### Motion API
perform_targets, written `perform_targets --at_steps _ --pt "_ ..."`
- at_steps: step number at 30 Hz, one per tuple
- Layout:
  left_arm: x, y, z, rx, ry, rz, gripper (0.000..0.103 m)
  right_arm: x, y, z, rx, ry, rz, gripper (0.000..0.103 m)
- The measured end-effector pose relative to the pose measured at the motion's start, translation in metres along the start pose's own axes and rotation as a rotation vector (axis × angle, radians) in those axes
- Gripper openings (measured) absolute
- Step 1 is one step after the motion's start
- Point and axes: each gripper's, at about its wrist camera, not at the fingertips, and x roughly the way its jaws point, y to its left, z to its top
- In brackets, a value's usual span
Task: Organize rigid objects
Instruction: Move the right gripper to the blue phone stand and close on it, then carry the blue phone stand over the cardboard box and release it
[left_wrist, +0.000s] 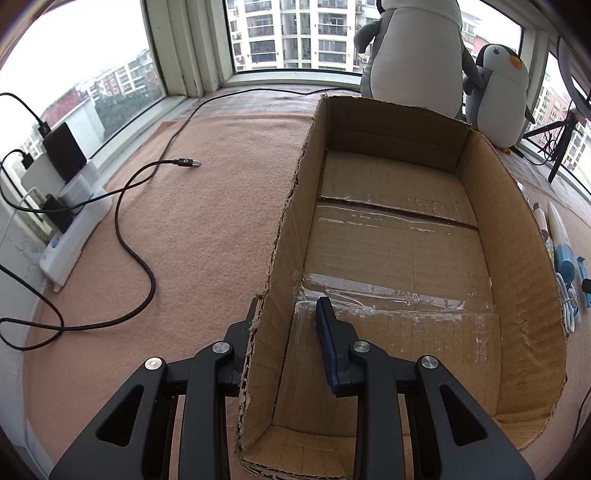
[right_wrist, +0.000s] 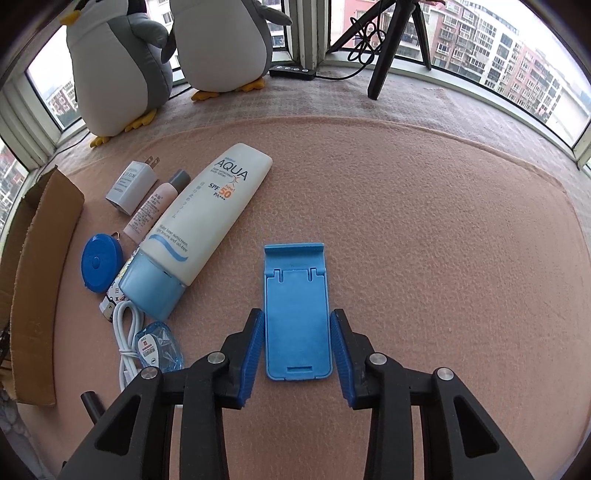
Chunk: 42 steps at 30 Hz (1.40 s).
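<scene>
- The cardboard box (left_wrist: 406, 236) sits on a peach blanket (left_wrist: 207, 236) spread over the window ledge, and its floor is bare: nothing has gone in yet, as far as the left wrist view shows.
- The left claw (left_wrist: 286, 332) is pressed together on the box's left wall (left_wrist: 291, 236), one finger outside, the blue-padded one inside, so it appears to be steadying the box.
- The right claw (right_wrist: 297, 347) straddles the blue phone stand (right_wrist: 295, 314), which lies flat on the blanket. Both blue pads sit at the stand's long edges; they look to be touching or about to, but I cannot tell if the stand is truly pinched.
- The stand rests on the blanket, so by my reading this first pick is only at the grasp stage.
- Left to sort, lying together beside the box's outer wall: the white sunscreen tube (right_wrist: 207, 218) with its pale blue cap, a small pink bottle (right_wrist: 155, 206), a white charger plug (right_wrist: 131, 184), a round blue tape measure (right_wrist: 101, 262), a coiled white cable (right_wrist: 127, 332) and a small clear blue item (right_wrist: 159, 347) I cannot identify.
- Judged overall, the task is near its start: every object is outside the box, and the stand would need lifting over the wall.
</scene>
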Motion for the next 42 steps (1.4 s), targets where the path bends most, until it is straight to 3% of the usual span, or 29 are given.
perform_targets --at_steps 9,18,30,42 --pt "-0.001 -0.002 -0.001 0.009 -0.006 0.002 0.027 -0.044 0.02 -0.006 -0.013 -0.076 0.07 0.033" --pt "-0.002 -0.003 -0.002 0.011 -0.012 0.007 0.027 -0.093 0.119 0.002 -0.191 -0.161 0.225 0.033" --pt "-0.001 -0.003 -0.004 0.011 -0.024 0.009 0.027 -0.089 0.239 -0.021 -0.403 -0.123 0.347 0.033" --pt "-0.002 -0.003 -0.004 0.012 -0.023 0.01 0.027 -0.072 0.264 -0.036 -0.455 -0.079 0.367 0.033"
